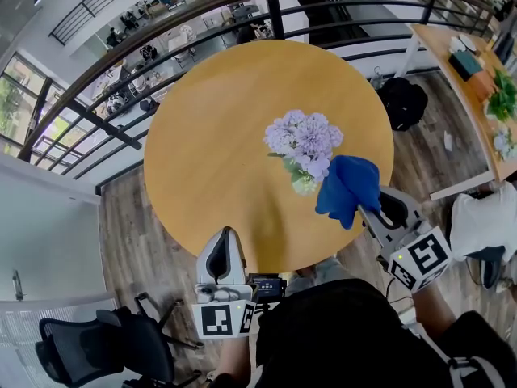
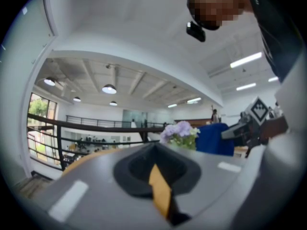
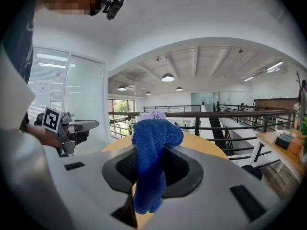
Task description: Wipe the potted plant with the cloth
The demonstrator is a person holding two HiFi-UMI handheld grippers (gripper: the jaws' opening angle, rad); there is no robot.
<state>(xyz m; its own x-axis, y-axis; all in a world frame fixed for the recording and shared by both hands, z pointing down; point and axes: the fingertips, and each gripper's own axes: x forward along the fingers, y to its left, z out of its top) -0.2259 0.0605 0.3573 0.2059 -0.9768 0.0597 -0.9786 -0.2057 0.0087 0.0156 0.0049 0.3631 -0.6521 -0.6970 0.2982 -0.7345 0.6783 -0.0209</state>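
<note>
The potted plant [image 1: 303,144], with pale purple flowers in a small pot, stands right of centre on the round wooden table [image 1: 210,136]. My right gripper [image 1: 365,208] is shut on a blue cloth [image 1: 347,186], which hangs just right of the plant and close to its flowers. In the right gripper view the cloth [image 3: 151,147] bulges up between the jaws and hides most of the plant [image 3: 152,114] behind it. My left gripper [image 1: 226,239] is shut with nothing in it, at the table's near edge and apart from the plant. The left gripper view has the flowers [image 2: 180,131] and cloth [image 2: 213,138] ahead to the right.
A black metal railing [image 1: 202,23] curves round behind the table. On the wooden floor lie a black bag [image 1: 402,102] at the right and a black office chair [image 1: 105,346] at the lower left. A long desk [image 1: 472,79] with plants runs along the right side.
</note>
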